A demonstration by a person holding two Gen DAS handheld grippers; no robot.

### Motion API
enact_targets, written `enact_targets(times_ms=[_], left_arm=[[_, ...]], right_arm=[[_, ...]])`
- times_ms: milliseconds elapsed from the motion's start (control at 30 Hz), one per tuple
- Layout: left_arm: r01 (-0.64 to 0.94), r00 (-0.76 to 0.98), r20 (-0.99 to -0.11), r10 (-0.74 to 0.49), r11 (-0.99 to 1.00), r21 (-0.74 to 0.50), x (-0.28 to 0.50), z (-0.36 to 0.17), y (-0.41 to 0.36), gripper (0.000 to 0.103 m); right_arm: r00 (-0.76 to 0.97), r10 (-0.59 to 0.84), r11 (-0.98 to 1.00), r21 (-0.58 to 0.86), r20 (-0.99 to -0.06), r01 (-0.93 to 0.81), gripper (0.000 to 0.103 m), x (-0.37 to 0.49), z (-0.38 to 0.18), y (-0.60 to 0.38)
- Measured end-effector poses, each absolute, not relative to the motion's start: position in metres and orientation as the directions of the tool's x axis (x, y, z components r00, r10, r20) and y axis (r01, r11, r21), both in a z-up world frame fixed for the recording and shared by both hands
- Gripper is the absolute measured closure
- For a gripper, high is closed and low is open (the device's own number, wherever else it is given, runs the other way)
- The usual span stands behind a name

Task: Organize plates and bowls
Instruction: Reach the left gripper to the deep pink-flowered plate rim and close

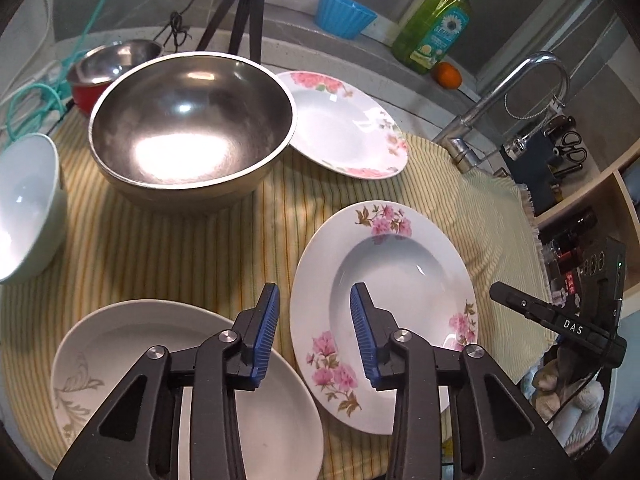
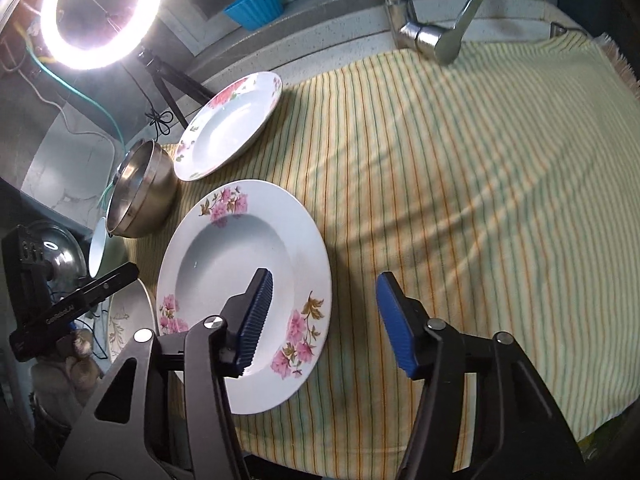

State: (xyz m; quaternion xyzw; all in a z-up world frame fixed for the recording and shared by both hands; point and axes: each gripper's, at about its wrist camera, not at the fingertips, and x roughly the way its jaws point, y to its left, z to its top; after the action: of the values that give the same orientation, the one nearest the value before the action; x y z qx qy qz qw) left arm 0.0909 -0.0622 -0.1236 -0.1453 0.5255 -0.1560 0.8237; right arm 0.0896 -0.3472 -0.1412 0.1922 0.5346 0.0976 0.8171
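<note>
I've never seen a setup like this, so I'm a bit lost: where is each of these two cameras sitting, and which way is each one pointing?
Left wrist view: sits on the left gripper, looking forward and down along its open fingers at the near floral plate, cream plate and steel bowl; the other gripper shows at its right edge.
Right wrist view: sits on the right gripper, looking forward and down at the striped cloth; its own open fingers show.
Shared: the near floral plate, far floral plate, steel bowl, faucet, blue cup.

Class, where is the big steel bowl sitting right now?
In the left wrist view the big steel bowl sits on the striped cloth, upper left, beside the far floral plate.
</note>
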Motion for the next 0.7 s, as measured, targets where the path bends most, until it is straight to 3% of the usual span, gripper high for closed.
enact_targets(times_ms=[67,333,700], left_arm=[[0.094,0.385,-0.827,-0.41,0.909,-0.407,0.096,-0.13,-0.063,0.071],[0.083,0.352,-0.84,-0.414,0.907,-0.412,0.107,-0.142,-0.065,0.074],[0.078,0.309,-0.841,-0.443,0.894,-0.442,0.115,-0.154,-0.069,0.079]], right_arm=[[0.396,0.384,0.899,0.436,-0.834,0.047,0.054,0.092,-0.145,-0.348],[0.348,0.422,0.884,0.465,-0.837,0.044,0.058,0.101,-0.158,-0.347],[0.299,0.473,0.858,0.511,-0.829,0.058,0.081,0.107,-0.174,-0.344]])
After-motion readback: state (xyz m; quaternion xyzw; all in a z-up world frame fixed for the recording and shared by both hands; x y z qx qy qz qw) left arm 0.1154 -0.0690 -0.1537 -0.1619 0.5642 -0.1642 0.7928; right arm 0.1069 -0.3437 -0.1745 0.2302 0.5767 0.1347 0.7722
